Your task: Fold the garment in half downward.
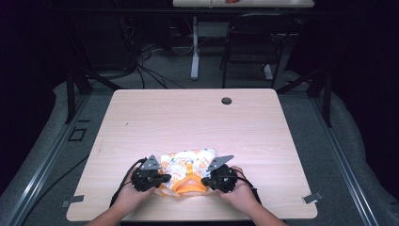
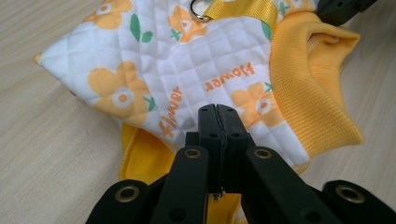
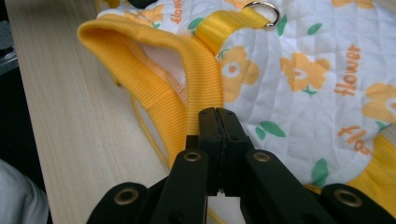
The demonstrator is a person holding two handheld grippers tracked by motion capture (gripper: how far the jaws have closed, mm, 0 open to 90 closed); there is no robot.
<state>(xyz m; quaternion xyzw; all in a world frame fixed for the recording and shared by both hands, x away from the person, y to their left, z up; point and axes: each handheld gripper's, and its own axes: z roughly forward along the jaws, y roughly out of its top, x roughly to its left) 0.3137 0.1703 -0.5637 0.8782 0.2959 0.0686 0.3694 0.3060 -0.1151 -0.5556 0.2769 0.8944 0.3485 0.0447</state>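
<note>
While your forearms come in over the near edge of the table (image 1: pixel 141 108), your two hands sit side by side just in front of you, each wrapped around a gripper, with the quilted garment (image 1: pixel 188 162) lying between and just beyond them. Take that garment as your landmark: it rests flat on the wood close to the table's near edge, roughly midway across, white with orange flowers, green leaves and the word "flower" printed on it. Your left gripper (image 1: pixel 162 179) is at the garment's left side; in the left gripper view its jaws are pressed together with no gap, tips (image 2: pixel 218 114) resting at the quilted cloth (image 2: pixel 187 84), and you cannot tell from here whether any fabric is caught between them. Your right gripper (image 1: pixel 207 180) is at the garment's right side, and in the right gripper view its jaws are likewise pressed together, tips (image 3: pixel 217 116) at the ribbed yellow collar (image 3: pixel 154 88), again with no clear sign of cloth pinched. The collar's opening faces you, standing up between the two grippers. Just past the collar, a yellow strap (image 3: pixel 229 21) with a metal ring (image 3: pixel 264 10) lies on the garment's back. Far beyond the garment, near the table's far edge, there is a small round hole (image 1: pixel 226 100) in the tabletop.
</note>
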